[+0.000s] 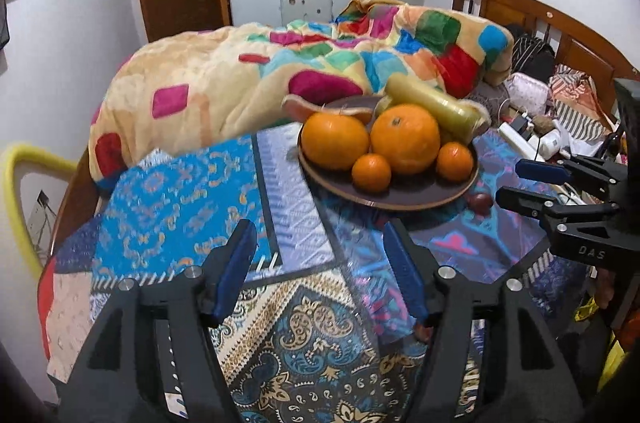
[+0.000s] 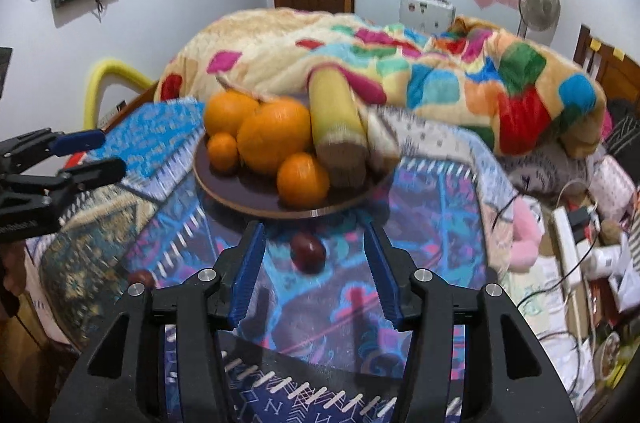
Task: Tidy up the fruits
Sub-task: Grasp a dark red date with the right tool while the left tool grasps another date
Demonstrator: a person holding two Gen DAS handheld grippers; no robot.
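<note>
Right wrist: patterned tablecloth (image 2: 432,183), quilt-covered bed (image 2: 400,71).

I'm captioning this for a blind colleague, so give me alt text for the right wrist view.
Open right tongs point at a small dark red fruit lying on a patterned cloth, just short of a brown plate holding oranges and a banana. The left tongs, also open, enter from the left; a colourful blanket lies behind.
</note>
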